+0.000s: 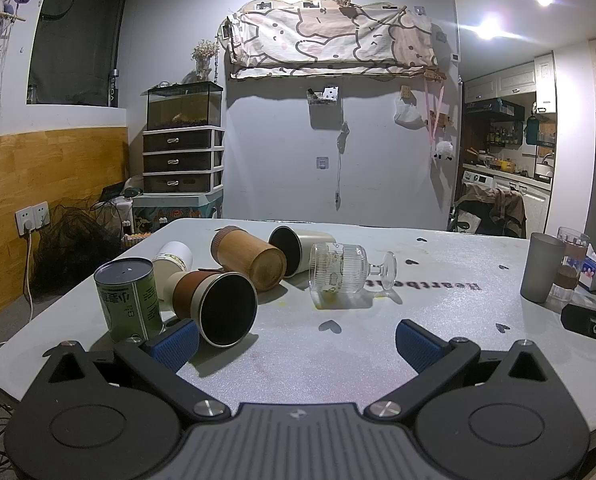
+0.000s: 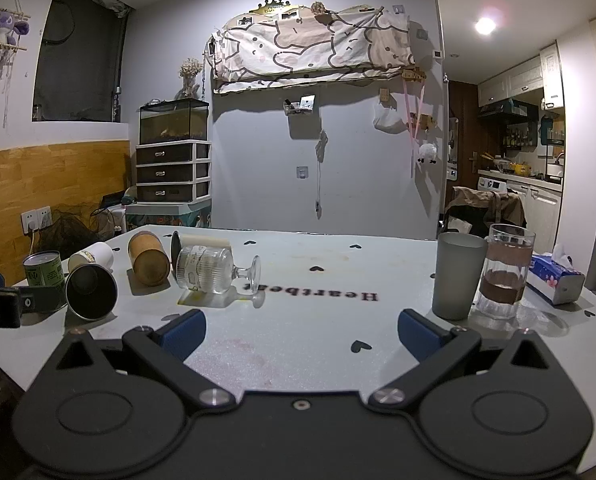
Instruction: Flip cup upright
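I judge I'm at the very start — nothing is grasped yet, and I'm lining up on a tipped cup. My left hand-held gripper (image 1: 297, 338) is spread wide with nothing between its blue pads, low over the worktop (image 1: 437, 308); my right hand-held gripper (image 2: 301, 334) is spread and empty too. The nearest candidate, the brown-sleeved steel cup (image 1: 214, 306), lies on its side just ahead and left of my left fingers, dark mouth facing me, touching the green tin (image 1: 129, 299). Further ahead lie a bamboo-sided cup (image 1: 250, 258), a cream steel cup (image 1: 301, 249) and a ribbed glass goblet (image 1: 347, 272) — all tipped over. Next I'd shift left, close across the cup's body, then lift and rotate it mouth-up.
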Action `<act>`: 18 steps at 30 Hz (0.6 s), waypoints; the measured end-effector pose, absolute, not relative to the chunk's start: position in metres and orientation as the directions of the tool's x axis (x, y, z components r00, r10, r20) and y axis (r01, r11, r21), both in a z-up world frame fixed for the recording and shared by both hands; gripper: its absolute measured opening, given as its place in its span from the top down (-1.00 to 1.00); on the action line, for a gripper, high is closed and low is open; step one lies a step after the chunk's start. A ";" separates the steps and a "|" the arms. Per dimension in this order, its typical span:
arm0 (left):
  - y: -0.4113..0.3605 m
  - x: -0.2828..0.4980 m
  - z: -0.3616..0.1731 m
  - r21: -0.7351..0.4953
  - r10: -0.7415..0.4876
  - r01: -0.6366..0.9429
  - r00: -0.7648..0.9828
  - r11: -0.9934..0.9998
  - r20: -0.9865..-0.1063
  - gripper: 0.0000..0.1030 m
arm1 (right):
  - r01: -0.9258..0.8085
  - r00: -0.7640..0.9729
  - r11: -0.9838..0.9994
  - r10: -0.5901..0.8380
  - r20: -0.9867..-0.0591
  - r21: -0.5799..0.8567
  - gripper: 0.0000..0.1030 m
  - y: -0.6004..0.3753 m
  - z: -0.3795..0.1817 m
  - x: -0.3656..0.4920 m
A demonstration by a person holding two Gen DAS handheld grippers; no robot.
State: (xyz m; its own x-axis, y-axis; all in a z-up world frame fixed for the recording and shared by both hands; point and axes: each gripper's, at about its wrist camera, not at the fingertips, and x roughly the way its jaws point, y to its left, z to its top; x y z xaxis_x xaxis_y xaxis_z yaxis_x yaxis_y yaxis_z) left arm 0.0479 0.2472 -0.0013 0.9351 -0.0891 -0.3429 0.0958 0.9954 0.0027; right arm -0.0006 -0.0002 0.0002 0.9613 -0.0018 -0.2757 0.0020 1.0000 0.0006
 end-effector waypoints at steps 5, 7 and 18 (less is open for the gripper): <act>0.247 0.048 -0.001 -0.001 -0.093 0.099 0.934 0.995 -0.344 -1.00 | 0.002 0.961 1.000 -0.002 -0.275 0.000 -1.00 0.000 0.000 -0.001; 0.247 0.048 -0.007 -0.018 -0.117 0.118 0.929 0.993 -0.351 -1.00 | 0.003 0.961 1.000 -0.002 -0.276 0.001 -1.00 0.000 0.000 -0.001; 0.272 0.072 0.000 -0.025 -0.048 0.042 0.946 0.999 -0.320 -1.00 | 0.003 0.962 1.000 -0.003 -0.274 0.000 -1.00 0.002 -0.002 -0.005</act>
State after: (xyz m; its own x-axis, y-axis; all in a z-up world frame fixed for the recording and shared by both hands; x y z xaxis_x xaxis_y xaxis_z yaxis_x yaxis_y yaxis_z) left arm 0.0724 0.2718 -0.0004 0.9461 -0.0475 -0.3203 0.0418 0.9988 -0.0248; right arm -0.0051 0.0019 -0.0016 0.9616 -0.0030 -0.2744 0.0031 1.0000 -0.0002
